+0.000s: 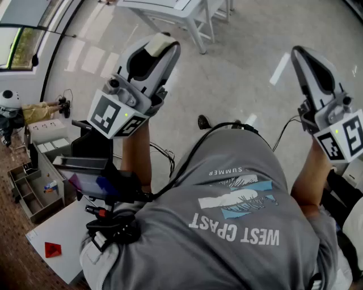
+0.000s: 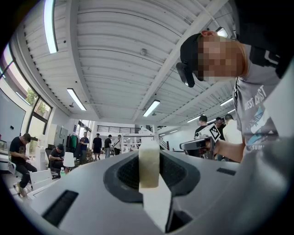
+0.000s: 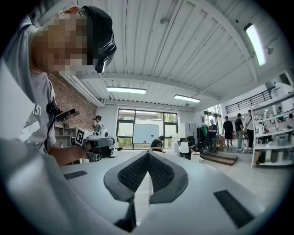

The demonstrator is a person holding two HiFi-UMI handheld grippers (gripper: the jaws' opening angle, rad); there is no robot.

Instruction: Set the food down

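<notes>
Pinched food block (image 2: 149, 158) in left tool (image 1: 158, 46), raised over floor (image 1: 238, 85). Pressed right tool (image 3: 148, 158) together, empty. Not yet set down; judged whole placement left, surface (image 1: 62, 238) well apart.

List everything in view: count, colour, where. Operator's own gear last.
food piece: one, pale cream, clamped upright between the left jaws
table: one, white, on the floor ahead of the person
compartment tray: one, brown, low at the person's left
red piece: one, triangular, on a white surface beside the tray
bystanders: several, dark clothes, far across the hall
T-shirt: one, grey with print, on the person
left gripper: one, grey, raised, shut on the food piece
right gripper: one, grey, raised, jaws together, nothing between them
</notes>
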